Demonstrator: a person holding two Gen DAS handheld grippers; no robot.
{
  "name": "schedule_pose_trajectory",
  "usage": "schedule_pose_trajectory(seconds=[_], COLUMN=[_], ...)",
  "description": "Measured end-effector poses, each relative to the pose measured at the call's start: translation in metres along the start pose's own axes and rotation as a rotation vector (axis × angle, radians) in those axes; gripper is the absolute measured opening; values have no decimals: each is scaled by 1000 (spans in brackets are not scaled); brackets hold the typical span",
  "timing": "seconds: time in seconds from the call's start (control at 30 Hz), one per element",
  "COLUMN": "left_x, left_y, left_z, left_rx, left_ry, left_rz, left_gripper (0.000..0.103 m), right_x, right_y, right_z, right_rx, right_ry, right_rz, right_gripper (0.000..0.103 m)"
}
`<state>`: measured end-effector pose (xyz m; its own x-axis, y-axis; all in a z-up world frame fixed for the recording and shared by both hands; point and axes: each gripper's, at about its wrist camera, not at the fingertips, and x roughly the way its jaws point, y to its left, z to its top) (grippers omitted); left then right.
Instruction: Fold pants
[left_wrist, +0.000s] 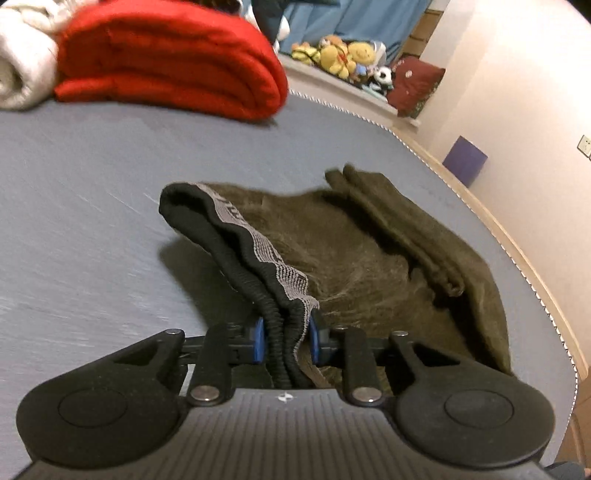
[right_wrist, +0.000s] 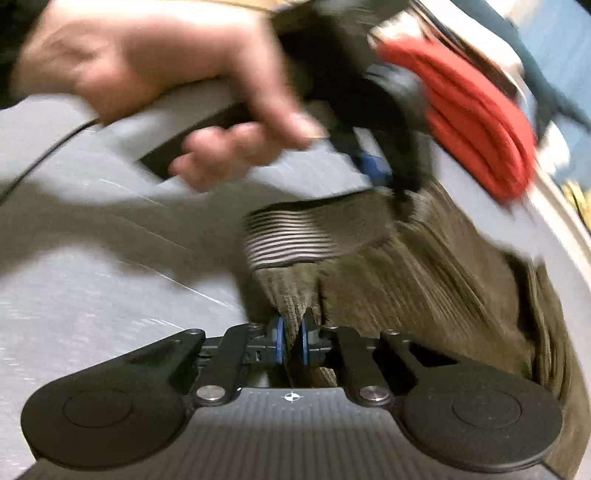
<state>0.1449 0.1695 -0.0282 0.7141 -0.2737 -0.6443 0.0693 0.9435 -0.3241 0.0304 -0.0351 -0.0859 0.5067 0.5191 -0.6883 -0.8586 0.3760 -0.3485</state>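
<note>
1. Left wrist view: left gripper (left_wrist: 286, 341) has its blue pads (left_wrist: 258, 339) pinched on the black elastic waistband (left_wrist: 236, 243) of the pants (left_wrist: 369, 266). The waistband, with a grey mesh strip along it, is lifted off the surface and runs from the jaws up and to the left.
2. Same view: the rest of the pants, olive-brown, lies bunched on the blue-grey bed sheet (left_wrist: 92, 177), right of the waistband and reaching close to the bed's right edge. A folded leg section (left_wrist: 399, 221) sits on top of the pile.
3. Same view, background: a folded red blanket (left_wrist: 173, 62) and a white rolled quilt (left_wrist: 22, 62) at the far end of the bed, well apart from the pants. Stuffed toys (left_wrist: 343, 55) on a ledge beyond; a purple box (left_wrist: 465, 164) by the wall.
4. Right wrist view (heavy motion blur): right gripper (right_wrist: 291, 345) fingers are pressed together on a ribbed olive-brown fold of the pants (right_wrist: 424, 266), raised off the sheet (right_wrist: 92, 295).
5. Same view: the person's left hand (right_wrist: 166, 81) holds the left gripper (right_wrist: 376, 170) above, with dark fabric at its blue pad; blur hides its finger gap here. The red blanket (right_wrist: 476, 129) is at upper right.
</note>
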Motion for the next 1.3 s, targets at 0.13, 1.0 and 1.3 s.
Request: schedule_pose_trajectory(seconds=[0.13,1.0,1.3], left_x=[-61,-204,-178], left_y=[22,-14,-49], left_z=[-6,-4,0], left_rx=[62,-155,-107], left_ry=[-24,-174,-178], left_rz=[84,362,397], left_gripper=[24,73,84], right_x=[-20,-45,15], right_y=[25,-121,-166], right_z=[32,11,-61], right_rx=[-21,594,782], right_ry=[-126,-233,-36], right_rz=[104,-216,-259], right_gripper=[9,80,80])
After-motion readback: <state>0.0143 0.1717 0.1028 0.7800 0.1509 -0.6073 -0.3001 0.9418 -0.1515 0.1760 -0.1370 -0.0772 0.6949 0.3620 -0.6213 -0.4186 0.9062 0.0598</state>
